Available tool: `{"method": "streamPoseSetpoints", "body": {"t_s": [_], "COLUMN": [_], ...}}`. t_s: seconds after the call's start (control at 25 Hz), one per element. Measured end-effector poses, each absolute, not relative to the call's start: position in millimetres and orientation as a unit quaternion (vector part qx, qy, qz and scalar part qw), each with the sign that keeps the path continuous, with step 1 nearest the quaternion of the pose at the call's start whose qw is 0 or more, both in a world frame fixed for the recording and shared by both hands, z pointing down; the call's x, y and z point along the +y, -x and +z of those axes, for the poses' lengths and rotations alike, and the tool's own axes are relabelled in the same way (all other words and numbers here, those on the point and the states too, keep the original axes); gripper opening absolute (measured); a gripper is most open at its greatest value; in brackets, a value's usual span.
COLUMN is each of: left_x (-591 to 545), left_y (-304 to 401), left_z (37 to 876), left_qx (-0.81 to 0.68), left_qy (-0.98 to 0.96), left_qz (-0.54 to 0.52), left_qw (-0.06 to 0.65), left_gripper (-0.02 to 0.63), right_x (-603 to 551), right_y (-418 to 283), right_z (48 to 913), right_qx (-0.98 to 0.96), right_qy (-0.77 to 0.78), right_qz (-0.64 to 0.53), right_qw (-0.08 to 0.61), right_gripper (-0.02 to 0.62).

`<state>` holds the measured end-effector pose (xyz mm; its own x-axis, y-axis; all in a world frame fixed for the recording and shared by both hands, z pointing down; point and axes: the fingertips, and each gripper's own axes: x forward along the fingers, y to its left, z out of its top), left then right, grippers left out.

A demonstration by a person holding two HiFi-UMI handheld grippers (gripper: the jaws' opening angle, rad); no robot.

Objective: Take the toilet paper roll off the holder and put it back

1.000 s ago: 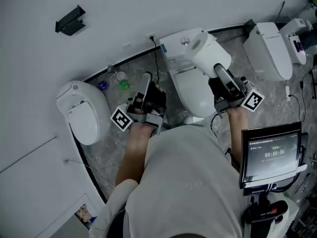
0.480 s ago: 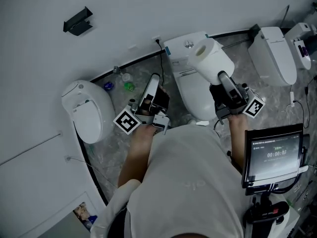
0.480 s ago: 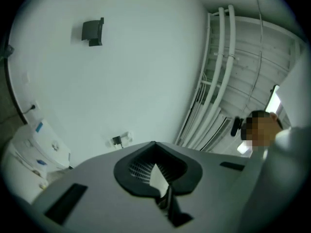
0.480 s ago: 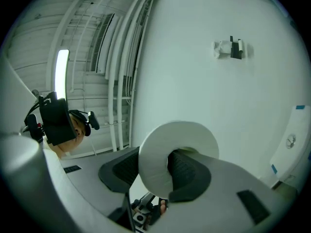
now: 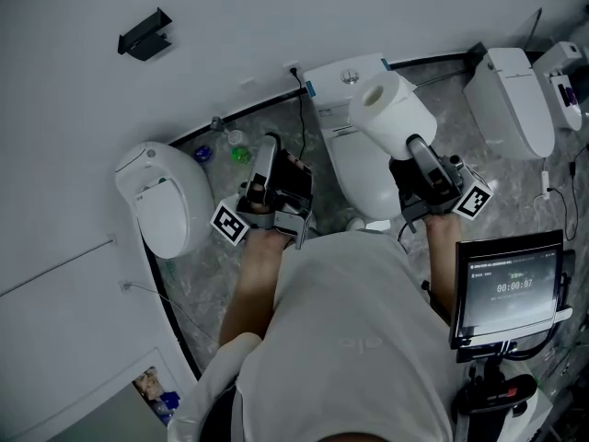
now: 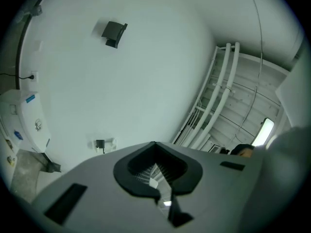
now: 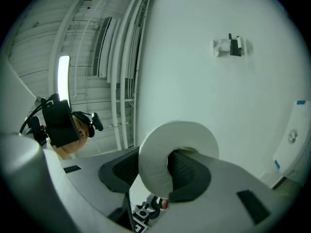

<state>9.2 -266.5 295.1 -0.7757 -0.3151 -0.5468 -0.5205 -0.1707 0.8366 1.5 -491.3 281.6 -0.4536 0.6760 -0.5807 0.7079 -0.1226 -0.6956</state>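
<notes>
The white toilet paper roll [image 5: 391, 110] is off the wall and held up in the air over the middle toilet. My right gripper [image 5: 411, 147] is shut on the roll [image 7: 154, 165], one jaw against its outside and the other in its core. The black holder [image 5: 144, 35] sits bare on the white wall at the upper left, far from the roll; the left gripper view also shows the holder [image 6: 113, 33]. My left gripper [image 5: 267, 166] is to the left of the roll, shut and empty, with its pads [image 6: 156, 174] together.
Three white toilets stand along the curved wall: left [image 5: 158, 199], middle [image 5: 354, 159], right [image 5: 511, 95]. Small bottles [image 5: 235, 153] lie on the marble floor. A wall socket with a cable [image 5: 294, 68] sits behind the middle toilet. A tablet screen [image 5: 508, 288] is at my right.
The roll stays in my right gripper, drifting slightly right and down in the view. My left gripper has shifted a little to the left.
</notes>
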Motion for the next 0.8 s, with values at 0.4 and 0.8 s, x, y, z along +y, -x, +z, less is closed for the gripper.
{"method": "streamPoseSetpoints", "body": {"t_s": [0.4, 0.8], "left_x": [-251.0, -111.2], "left_y": [-13.7, 40.7], "left_z": [308.8, 315.9], "left_qx": [0.655, 0.659], "left_qy": [0.295, 0.275], "left_qz": [0.692, 0.692], "left_qw": [0.077, 0.106], "left_gripper": [0.004, 0.005], "right_x": [-471.8, -334.9], "right_y": [31.5, 120.9], "right_z": [269.9, 251.2], "right_qx": [0.655, 0.676], "right_qy": [-0.552, -0.574], "right_qz": [-0.516, -0.462], "right_qw": [0.016, 0.007], "right_gripper": [0.175, 0.175]}}
